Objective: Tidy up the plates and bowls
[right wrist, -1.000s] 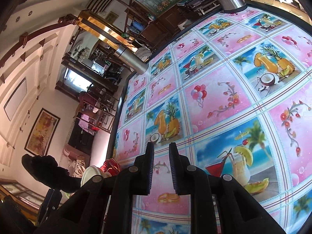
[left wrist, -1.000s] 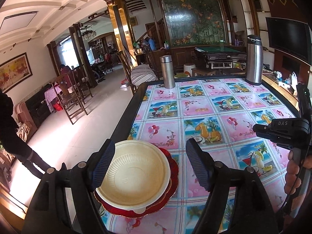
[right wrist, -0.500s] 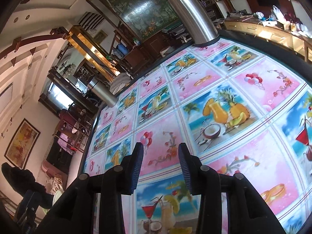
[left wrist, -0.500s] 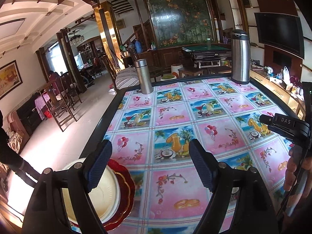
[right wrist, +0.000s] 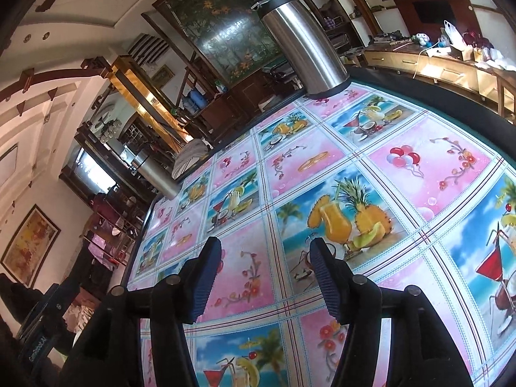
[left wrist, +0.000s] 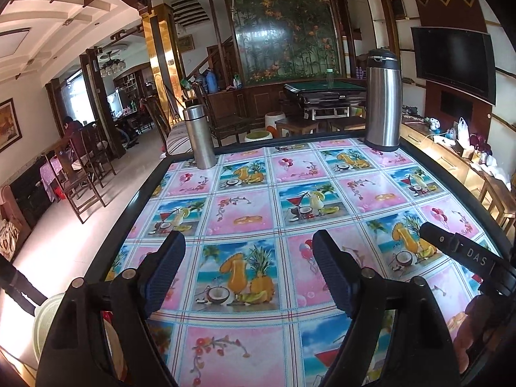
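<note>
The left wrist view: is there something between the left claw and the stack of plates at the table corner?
Nothing visible does. The stack lies at the lower left edge, beside and partly hidden behind the left claw's own frame, not ahead of its fingers. Only bare tablecloth shows between the open fingers.

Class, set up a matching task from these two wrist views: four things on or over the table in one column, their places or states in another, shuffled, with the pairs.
Things
1. tall steel flask
2. slim steel flask
3. stacked plates
4. left gripper

Places or states
A. far left part of the table
B. jaws apart, nothing between them
C. far right corner
D. near left edge, behind the gripper's finger

Pairs: 1-C, 2-A, 3-D, 4-B
</note>
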A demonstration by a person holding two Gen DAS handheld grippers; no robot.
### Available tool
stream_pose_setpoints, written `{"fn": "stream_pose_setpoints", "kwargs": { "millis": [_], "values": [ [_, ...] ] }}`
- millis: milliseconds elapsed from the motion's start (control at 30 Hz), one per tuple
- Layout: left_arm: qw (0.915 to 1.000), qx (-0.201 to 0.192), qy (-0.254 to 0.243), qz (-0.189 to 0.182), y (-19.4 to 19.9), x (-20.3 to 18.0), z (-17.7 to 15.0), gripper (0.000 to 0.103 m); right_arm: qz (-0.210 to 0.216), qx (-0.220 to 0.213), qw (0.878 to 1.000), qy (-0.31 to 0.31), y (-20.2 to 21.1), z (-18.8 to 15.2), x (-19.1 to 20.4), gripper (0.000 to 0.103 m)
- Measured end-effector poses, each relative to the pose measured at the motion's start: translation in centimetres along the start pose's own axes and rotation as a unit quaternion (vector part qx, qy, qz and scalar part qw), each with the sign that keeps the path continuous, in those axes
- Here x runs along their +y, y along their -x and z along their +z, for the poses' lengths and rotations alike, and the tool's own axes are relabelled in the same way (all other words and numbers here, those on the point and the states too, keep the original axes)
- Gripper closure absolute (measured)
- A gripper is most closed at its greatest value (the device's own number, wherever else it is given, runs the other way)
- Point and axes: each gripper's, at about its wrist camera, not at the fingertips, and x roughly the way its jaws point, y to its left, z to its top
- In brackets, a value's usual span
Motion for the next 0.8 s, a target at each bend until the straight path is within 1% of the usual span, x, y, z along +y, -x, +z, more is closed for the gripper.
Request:
{"fn": "stream_pose_setpoints", "kwargs": {
  "millis": [33,233,333,500,567,800],
  "values": [
    [1.0000,0.003,0.001,-0.002,-0.3,-0.1,0.0,0.021,0.001,-0.002,1.000,0.000,0.1,0.0,0.1,0.040],
    [0.9997,0.015,0.013,-0.012,-1.8,-0.3,-0.5,0.021,0.002,0.005,1.000,0.000,-0.1,-0.2,0.1,0.040],
    [0.9995,0.019,0.019,-0.016,-2.3,-0.2,-0.7,0.021,-0.005,0.002,1.000,0.008,-0.2,-0.3,0.3,0.040],
    [0.9995,0.018,0.023,-0.012,-2.8,-0.1,-0.8,0.021,-0.018,0.001,1.000,0.016,-0.4,-0.4,0.4,0.039],
    [0.9994,0.019,0.024,-0.012,-3.1,0.0,-0.9,0.021,-0.024,0.002,1.000,0.016,-0.5,-0.4,0.3,0.038],
    [0.9992,0.024,0.028,-0.011,-3.8,0.4,-1.2,0.021,-0.039,0.008,0.999,0.020,-0.9,-0.5,0.2,0.037]
  ]
}}
